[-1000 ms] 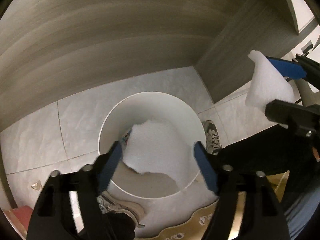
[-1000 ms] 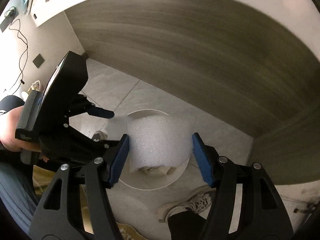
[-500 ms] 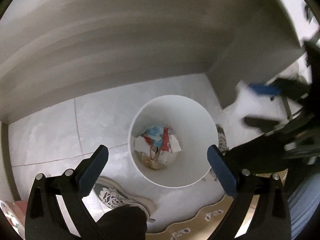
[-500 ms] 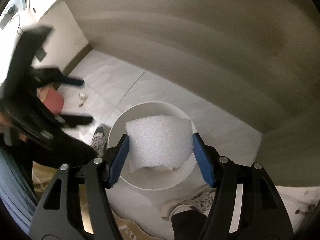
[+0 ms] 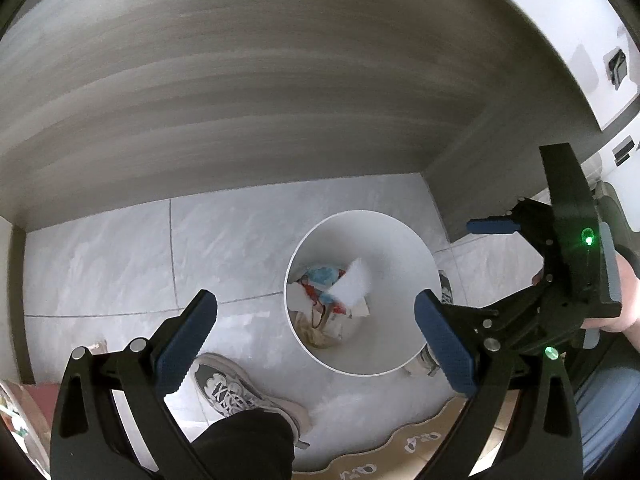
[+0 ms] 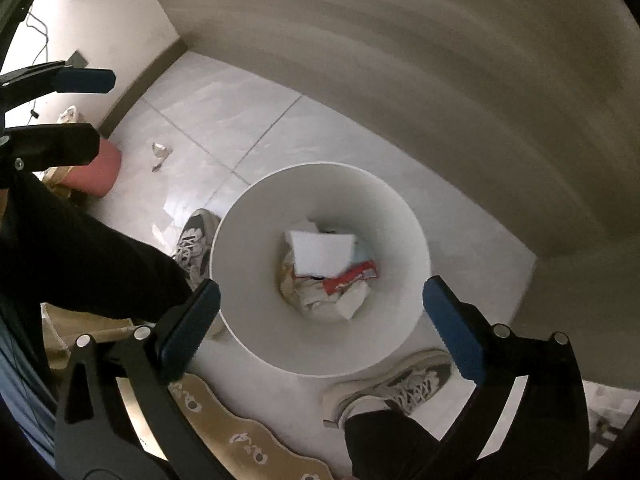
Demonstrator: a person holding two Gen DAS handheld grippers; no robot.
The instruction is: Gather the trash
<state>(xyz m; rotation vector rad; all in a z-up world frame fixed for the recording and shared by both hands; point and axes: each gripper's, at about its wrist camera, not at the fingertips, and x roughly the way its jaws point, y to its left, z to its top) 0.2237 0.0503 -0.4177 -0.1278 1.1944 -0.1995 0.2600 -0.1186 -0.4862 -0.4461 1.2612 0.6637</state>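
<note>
While both grippers point steeply down over a white round bin on the pale tiled floor, the left gripper stands wide with nothing between its blue pads. The right gripper, whose jaws have just been opening, is likewise spread wide and empty. A white foam sheet lies inside the bin on top of mixed wrappers, possibly resting tilted. Two grey sneakers stand beside the bin. A crumpled scrap lies far left on the floor.
</note>
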